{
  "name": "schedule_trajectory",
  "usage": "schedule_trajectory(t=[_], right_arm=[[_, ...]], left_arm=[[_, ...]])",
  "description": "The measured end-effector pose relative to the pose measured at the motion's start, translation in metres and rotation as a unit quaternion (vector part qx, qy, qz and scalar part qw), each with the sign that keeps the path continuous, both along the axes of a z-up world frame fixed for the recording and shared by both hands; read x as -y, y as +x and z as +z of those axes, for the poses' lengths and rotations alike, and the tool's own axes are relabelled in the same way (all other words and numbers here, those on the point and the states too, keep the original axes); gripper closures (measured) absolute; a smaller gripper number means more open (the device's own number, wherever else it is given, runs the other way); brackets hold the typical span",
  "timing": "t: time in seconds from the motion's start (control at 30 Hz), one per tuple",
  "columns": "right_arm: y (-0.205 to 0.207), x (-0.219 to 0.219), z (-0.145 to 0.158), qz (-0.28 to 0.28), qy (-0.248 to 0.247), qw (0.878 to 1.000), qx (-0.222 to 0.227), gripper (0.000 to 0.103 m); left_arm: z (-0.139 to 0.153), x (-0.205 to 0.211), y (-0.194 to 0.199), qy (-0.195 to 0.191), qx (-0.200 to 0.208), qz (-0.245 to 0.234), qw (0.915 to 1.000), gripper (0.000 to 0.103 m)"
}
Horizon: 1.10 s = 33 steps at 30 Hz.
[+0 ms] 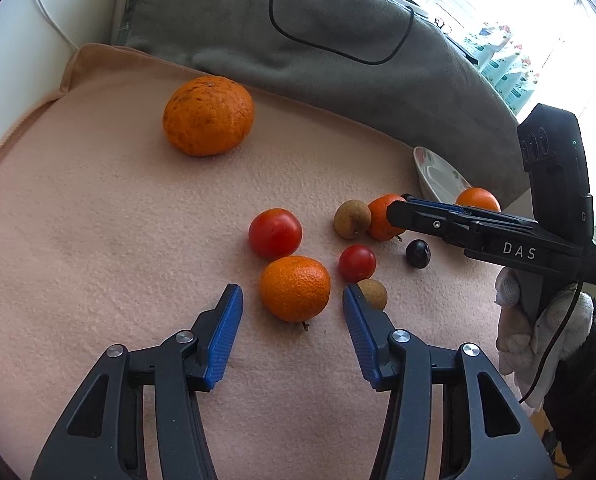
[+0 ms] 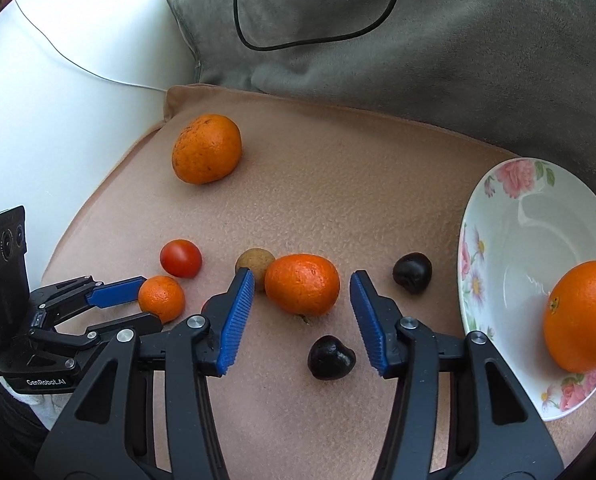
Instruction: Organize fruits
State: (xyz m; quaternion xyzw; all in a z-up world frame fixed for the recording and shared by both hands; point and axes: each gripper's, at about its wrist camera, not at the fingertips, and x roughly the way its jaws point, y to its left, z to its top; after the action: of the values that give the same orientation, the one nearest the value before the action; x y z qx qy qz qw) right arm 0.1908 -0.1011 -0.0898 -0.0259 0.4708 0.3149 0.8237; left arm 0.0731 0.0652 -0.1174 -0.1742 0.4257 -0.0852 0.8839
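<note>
On a pink blanket [image 1: 97, 240], the left gripper [image 1: 292, 300] and right gripper [image 2: 302, 292] each straddle a small orange [image 1: 295, 288] [image 2: 302, 284], pads apart, not touching; another sits in the floral bowl [image 2: 510, 240].

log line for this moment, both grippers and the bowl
left gripper: open, flanking small orange | right gripper: open, flanking mandarin | bowl: one orange inside

The right gripper [image 2: 302, 286] has its 2 blue fingers [image 2: 237, 316] apart, flanking a small orange [image 2: 302, 284] without touching it. A brown round fruit [image 2: 255, 261] sits just beyond the left finger. 1 dark fruit [image 2: 331, 357] lies between the fingers, nearer the camera; another [image 2: 412, 273] lies just outside the right finger.
</note>
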Motion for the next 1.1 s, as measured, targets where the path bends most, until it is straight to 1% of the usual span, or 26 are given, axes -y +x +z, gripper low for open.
schedule_trajectory(t=[0.13, 0.23, 0.3, 0.37, 0.43, 0.87, 1.1], right_arm=[[0.003, -0.003, -0.005, 0.001, -0.006, 1.0, -0.005, 0.057], [0.004, -0.005, -0.008, 0.001, -0.001, 1.0, -0.009, 0.059], [0.003, -0.006, -0.008, 0.002, -0.004, 1.0, -0.006, 0.059], [0.003, -0.007, -0.008, 0.002, -0.006, 1.0, -0.004, 0.06], [0.002, -0.006, -0.008, 0.001, -0.005, 1.0, -0.003, 0.06], [-0.001, -0.003, -0.005, -0.005, 0.003, 1.0, -0.001, 0.061], [-0.007, 0.004, 0.006, -0.01, 0.015, 1.0, 0.011, 0.062]], left_arm=[[-0.001, -0.001, 0.002, -0.001, -0.003, 0.002, 1.0, 0.056], [-0.002, -0.001, 0.007, -0.002, -0.006, 0.002, 1.0, 0.058], [-0.002, -0.001, 0.007, -0.002, -0.006, 0.003, 1.0, 0.061], [-0.002, -0.001, 0.007, -0.006, -0.005, 0.002, 1.0, 0.066], [-0.002, -0.001, 0.007, -0.008, -0.004, 0.0, 1.0, 0.068], [0.001, -0.002, -0.002, -0.006, 0.002, 0.005, 1.0, 0.069], [0.006, -0.006, -0.006, -0.006, 0.011, 0.01, 0.9999, 0.069]])
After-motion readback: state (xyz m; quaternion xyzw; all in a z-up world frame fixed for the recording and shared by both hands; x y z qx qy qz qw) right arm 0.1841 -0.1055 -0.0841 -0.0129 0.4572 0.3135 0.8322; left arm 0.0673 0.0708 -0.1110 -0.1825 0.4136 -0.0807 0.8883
